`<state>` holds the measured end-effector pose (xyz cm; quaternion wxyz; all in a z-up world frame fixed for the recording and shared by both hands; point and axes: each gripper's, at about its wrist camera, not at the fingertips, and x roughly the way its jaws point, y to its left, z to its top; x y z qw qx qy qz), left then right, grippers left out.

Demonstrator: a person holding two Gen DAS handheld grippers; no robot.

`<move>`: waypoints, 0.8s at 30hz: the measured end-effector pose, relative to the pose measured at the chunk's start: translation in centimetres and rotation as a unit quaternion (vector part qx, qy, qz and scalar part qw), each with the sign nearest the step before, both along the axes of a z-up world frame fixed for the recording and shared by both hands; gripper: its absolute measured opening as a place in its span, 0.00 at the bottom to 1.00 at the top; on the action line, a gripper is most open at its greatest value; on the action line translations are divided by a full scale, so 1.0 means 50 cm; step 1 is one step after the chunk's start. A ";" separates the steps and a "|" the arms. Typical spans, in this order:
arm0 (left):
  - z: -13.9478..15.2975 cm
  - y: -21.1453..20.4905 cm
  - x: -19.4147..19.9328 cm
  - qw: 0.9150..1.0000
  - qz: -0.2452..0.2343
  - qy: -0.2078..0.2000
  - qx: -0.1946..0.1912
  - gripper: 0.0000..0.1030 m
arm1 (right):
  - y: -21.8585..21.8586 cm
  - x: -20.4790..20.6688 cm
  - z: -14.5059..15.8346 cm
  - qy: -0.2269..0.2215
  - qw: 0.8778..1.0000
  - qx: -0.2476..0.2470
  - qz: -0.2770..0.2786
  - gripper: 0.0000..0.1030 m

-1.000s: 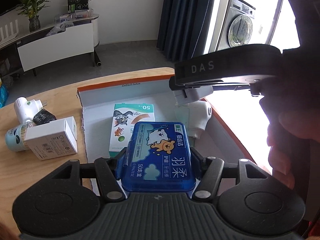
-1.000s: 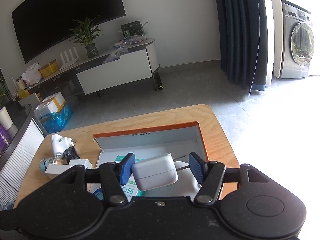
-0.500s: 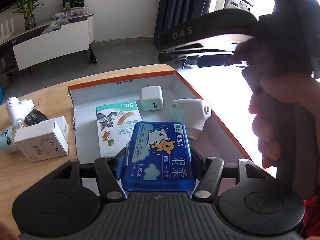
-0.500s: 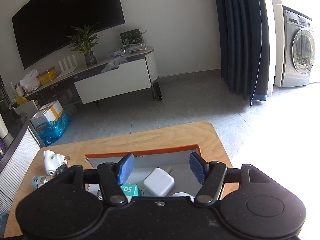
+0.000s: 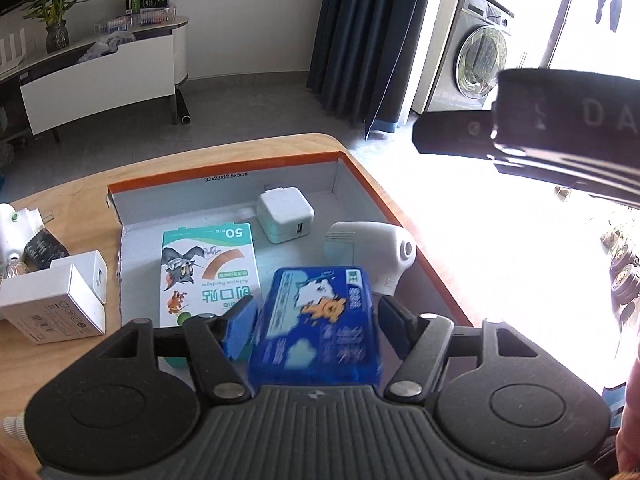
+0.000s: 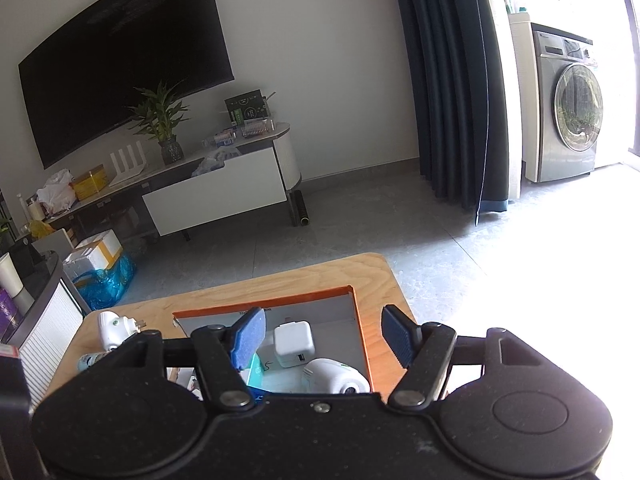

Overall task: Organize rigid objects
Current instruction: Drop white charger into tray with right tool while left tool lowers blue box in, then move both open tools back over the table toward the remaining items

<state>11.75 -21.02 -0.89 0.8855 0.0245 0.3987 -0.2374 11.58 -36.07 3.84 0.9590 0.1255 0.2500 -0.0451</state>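
Note:
An orange-rimmed cardboard box lies on the wooden table. Inside it are a white charger cube, a bandage carton and a white handheld device. My left gripper hovers over the box's near part with its jaws opening. The blue plastic case sits between the pads, blurred and tilted, and the pads stand just off its sides. My right gripper is drawn back above the box, its jaws opening with nothing between them. Below it lie the charger cube and the white device.
Left of the box on the table are a white carton, a white plug-in unit, a small black piece and a bottle. The table's right edge runs close beside the box. A TV cabinet and a washing machine stand beyond.
The right gripper let the white charger go into the box and drew back up and to the right. The left gripper's pads have parted from the blue case, which has tilted.

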 end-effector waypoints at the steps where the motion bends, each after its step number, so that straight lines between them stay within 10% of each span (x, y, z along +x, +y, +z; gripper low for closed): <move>1: 0.005 0.001 -0.003 1.000 0.003 -0.002 -0.002 0.74 | 0.000 -0.005 0.002 -0.002 1.000 0.000 0.001 0.76; 9: 0.047 0.030 -0.031 0.999 0.034 -0.024 0.009 0.98 | 0.015 -0.034 0.017 -0.009 1.000 -0.005 0.002 0.83; 24: 0.083 0.135 -0.072 0.994 0.103 -0.029 0.029 1.00 | 0.062 -0.080 -0.003 0.024 1.000 -0.006 0.010 0.95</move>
